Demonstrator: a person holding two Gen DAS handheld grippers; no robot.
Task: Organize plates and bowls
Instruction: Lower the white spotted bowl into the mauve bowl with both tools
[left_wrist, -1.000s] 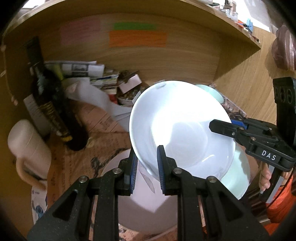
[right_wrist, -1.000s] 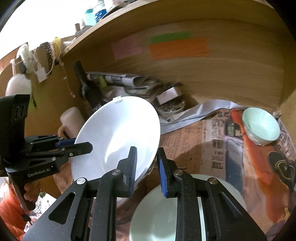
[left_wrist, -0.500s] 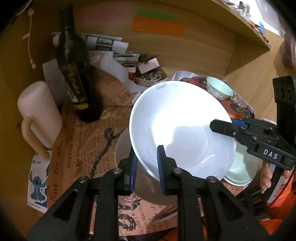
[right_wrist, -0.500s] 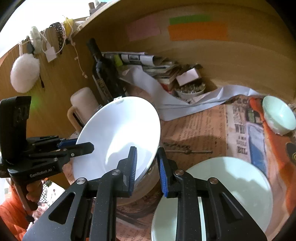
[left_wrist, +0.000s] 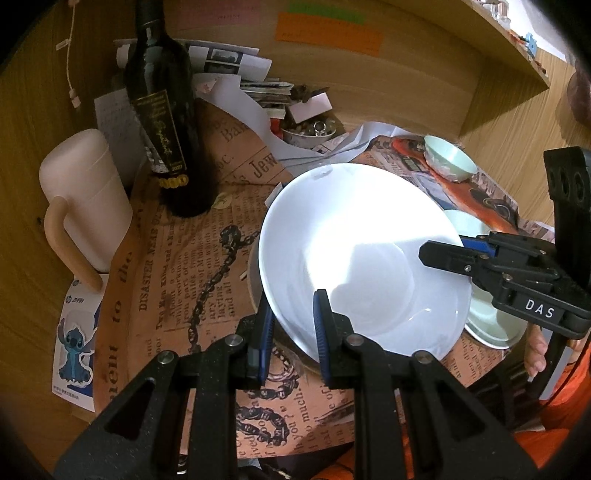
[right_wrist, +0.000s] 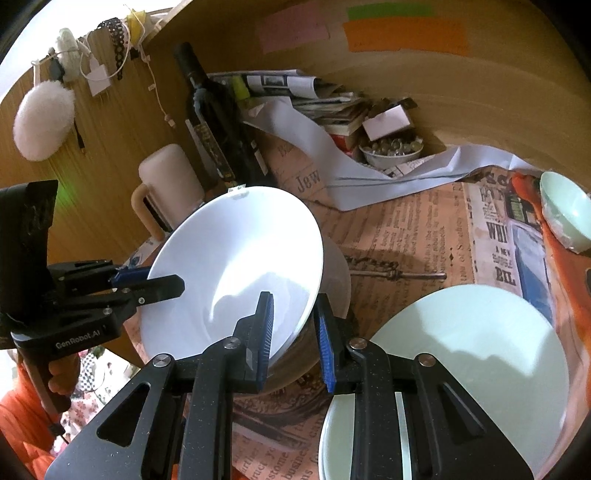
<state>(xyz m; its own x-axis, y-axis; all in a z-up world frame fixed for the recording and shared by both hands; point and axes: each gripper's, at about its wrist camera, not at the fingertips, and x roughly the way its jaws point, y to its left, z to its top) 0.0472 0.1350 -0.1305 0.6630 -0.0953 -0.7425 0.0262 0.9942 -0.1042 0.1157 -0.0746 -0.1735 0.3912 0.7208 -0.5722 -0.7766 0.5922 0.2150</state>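
A large white bowl (left_wrist: 354, 258) is held tilted above the newspaper-covered table (left_wrist: 192, 266), gripped from both sides. Its near rim is pinched by the left gripper (left_wrist: 291, 325), fingers pressed onto the wall from inside and outside. The opposite rim is pinched the same way by the right gripper (right_wrist: 295, 332), blue pads (right_wrist: 266, 332) on either side of the rim. Directly under the bowl a second pale dish (right_wrist: 338, 280) is seen, partly hidden; whether the two touch cannot be told. A stack of pale green plates (right_wrist: 472, 362) lies at the table's front edge, just beside the held bowl. A small pale green bowl (left_wrist: 448, 162) sits toward the back right corner, well apart. Along the back edge a dark wine bottle (left_wrist: 166, 122) stands upright, with a pink lidded mug (left_wrist: 83, 199) near the left edge, a stack of papers (right_wrist: 314, 96) and a small dish of round bits (right_wrist: 391, 151).
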